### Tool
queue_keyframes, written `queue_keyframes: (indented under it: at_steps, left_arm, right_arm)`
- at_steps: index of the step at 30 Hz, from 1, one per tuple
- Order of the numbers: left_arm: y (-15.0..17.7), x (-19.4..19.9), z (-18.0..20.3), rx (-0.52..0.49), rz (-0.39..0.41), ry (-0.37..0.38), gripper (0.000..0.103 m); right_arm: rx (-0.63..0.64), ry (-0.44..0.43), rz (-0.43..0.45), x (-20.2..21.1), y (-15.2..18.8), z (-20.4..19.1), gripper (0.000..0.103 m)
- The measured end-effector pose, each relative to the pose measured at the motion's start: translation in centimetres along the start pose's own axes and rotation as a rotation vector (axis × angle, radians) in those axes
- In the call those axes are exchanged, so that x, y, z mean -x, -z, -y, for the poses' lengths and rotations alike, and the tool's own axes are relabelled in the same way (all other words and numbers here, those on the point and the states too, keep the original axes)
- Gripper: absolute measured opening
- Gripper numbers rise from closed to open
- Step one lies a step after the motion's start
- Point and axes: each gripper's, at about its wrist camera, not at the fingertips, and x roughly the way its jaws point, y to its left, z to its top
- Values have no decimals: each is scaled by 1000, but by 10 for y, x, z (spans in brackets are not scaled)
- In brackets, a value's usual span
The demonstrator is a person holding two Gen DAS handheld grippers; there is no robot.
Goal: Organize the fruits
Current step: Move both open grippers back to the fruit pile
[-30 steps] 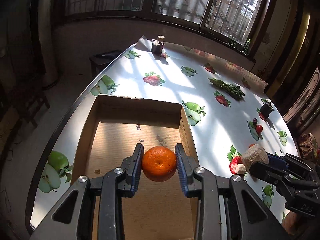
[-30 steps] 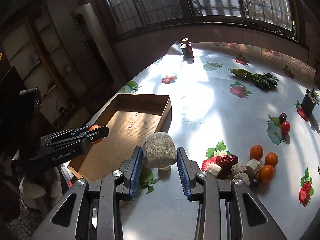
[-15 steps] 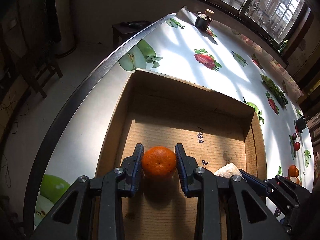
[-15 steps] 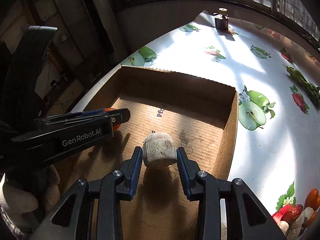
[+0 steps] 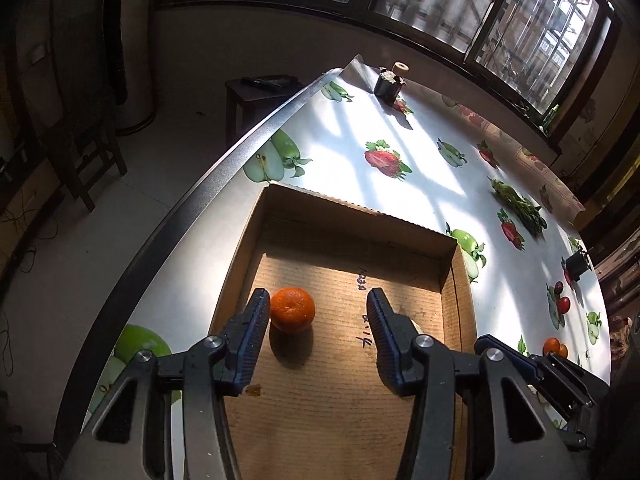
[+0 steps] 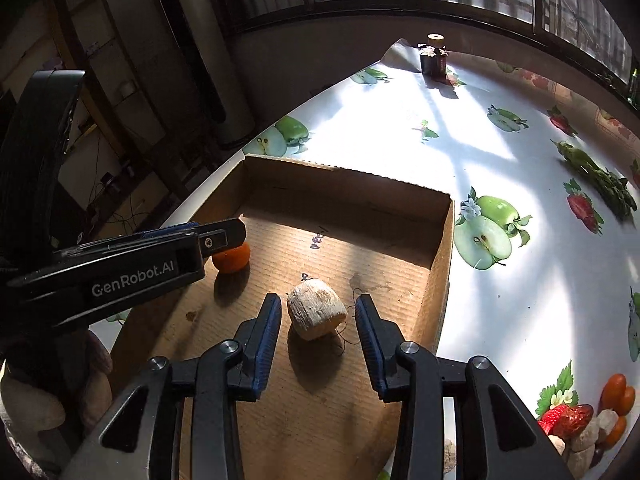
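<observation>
Cardboard box (image 6: 442,264) under both tongs | left gripper (image 5: 318,336) opening, tangerine (image 5: 292,309) beside left pad | right gripper (image 6: 316,330) opening, beige chunk (image 6: 316,311) loose between pads

A second ago the left claw (image 5: 316,334) pinched the orange (image 5: 292,310) between both pads above the box (image 5: 452,288). Now its jaws are opening: the orange sits on the box floor, close against the left pad, with a wide gap to the right pad. The right claw (image 6: 316,334) carried the pale chunk (image 6: 316,311) over the counter beside the box a second ago. Now this claw is inside the box, its jaws are opening too, and the chunk lies on the cardboard between the pads, free of both.
</observation>
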Motion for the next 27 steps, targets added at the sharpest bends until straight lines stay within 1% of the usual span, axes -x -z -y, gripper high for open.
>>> queue_keyframes:
  at_steps: [1,2,3,4,6,7,8,9,12,14,16,18,20,21,22,23,24,25,26,27]
  left_arm:
    - [2,12,5,-6,21,10,56]
    - [3,24,13,-19,41,25,56]
    - [5,35,21,-35,61,37,56]
    - [7,45,31,-52,78,47,56]
    - [11,66,51,-84,106,84,56]
    - [14,75,62,-100,117,100,56]
    - [17,85,73,-117,129,115,56]
    - [20,94,83,-135,140,129,56]
    - [29,120,119,-194,169,176,57]
    - [31,134,142,-227,179,205,58]
    - [31,144,167,-258,187,233,62]
    - [28,150,190,-276,196,249,67]
    - [25,153,213,-297,214,247,69]
    - [25,151,221,-307,216,248,73]
    - [27,148,230,-317,213,252,77]
    - [29,141,237,-327,205,254,79]
    - [32,133,243,-338,191,252,79]
    - [36,121,248,-348,171,246,79]
    - [39,107,251,-351,147,240,79]
    - [46,91,251,-347,111,239,79]
  right_arm:
    - [-35,-20,16,12,4,4,46]
    - [-91,-67,29,25,10,11,50]
    - [-161,-141,43,39,16,18,58]
    - [-233,-213,49,50,24,27,60]
    - [-381,-394,14,70,39,43,61]
    - [-432,-471,-2,80,47,50,61]
    - [-461,-514,-4,94,53,56,61]
    - [-465,-518,4,112,59,62,61]
    - [-450,-427,64,181,64,90,60]
    - [-438,-327,157,243,59,115,60]
    - [-446,-201,276,313,49,146,60]
    - [-433,-61,365,379,32,170,63]
    - [-450,50,422,435,16,194,69]
    - [-447,111,443,458,10,204,73]
    - [-434,174,448,473,4,210,78]
    - [-419,240,446,482,0,217,81]
    - [-412,289,447,486,0,224,84]
    - [-407,305,448,483,3,229,84]
    - [-402,295,433,471,8,236,85]
    - [-402,266,411,454,16,242,85]
